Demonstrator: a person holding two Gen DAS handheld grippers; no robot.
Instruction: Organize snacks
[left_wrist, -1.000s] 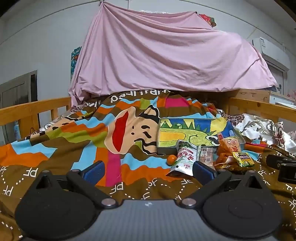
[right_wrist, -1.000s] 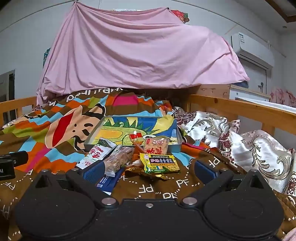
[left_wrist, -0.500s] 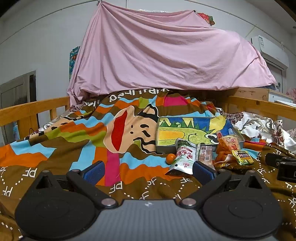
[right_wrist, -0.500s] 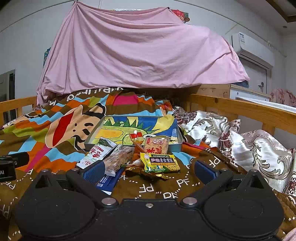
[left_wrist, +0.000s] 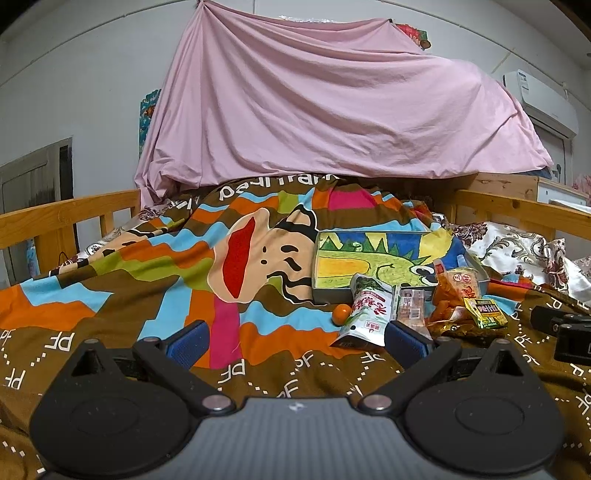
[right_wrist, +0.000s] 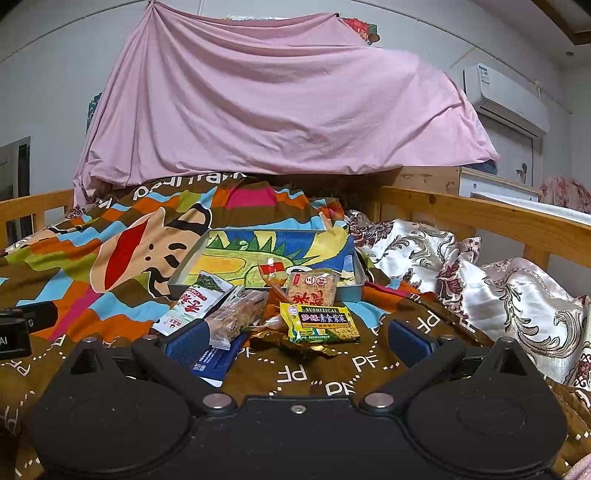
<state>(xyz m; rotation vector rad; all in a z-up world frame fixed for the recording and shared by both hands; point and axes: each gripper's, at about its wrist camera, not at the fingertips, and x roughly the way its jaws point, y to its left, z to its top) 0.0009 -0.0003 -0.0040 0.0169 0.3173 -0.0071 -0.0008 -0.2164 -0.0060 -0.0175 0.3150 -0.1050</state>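
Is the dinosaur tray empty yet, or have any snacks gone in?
Mostly empty: the tray's drawing shows bare across its floor. The snack pile sits at its near edge; whether the rear packets lie inside, cannot tell.

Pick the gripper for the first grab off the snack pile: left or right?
Right. The snack pile lies straight ahead between the right gripper's open fingers; for the left gripper, also open, it lies off to the right.

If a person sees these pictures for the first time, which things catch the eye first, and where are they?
First, the big pink sheet draped across the back wall. Then the colourful cartoon blanket covering the bed. On it, a heap of snack packets lies before the dinosaur tray, ahead of the open right gripper.
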